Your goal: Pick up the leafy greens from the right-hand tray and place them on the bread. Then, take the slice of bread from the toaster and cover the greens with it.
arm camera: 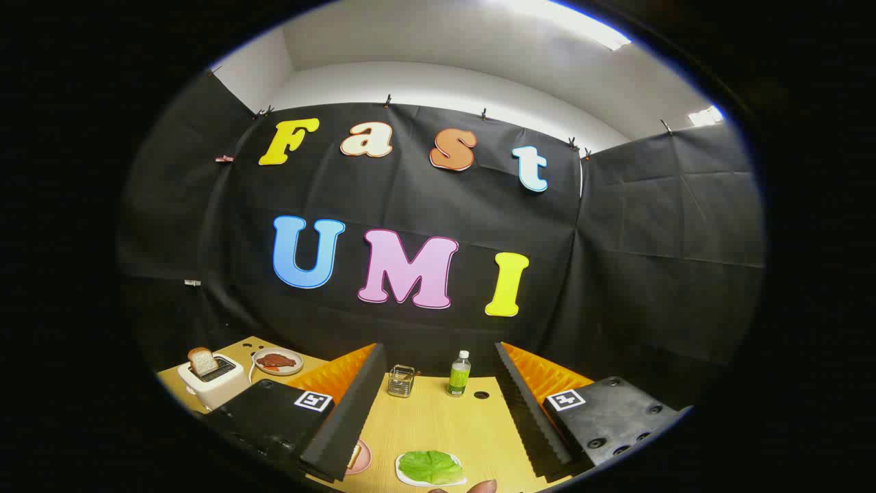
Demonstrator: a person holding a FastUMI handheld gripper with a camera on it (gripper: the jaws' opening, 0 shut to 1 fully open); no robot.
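My gripper [438, 411] is open, held well above the wooden table [438, 424], with nothing between its fingers. Below and between the fingers lies a white tray holding the leafy greens [431, 466]. Left of it, partly hidden behind the left finger [345, 418], is a pink plate [361, 457] with what looks like bread on it. At the far left a white toaster [211, 381] stands with a slice of bread [202, 361] sticking up from its slot.
A plate of reddish food [277, 361] sits behind the toaster. A small metal rack [401, 381] and a green bottle [458, 373] stand at the back of the table. A fingertip [475, 487] shows by the greens tray.
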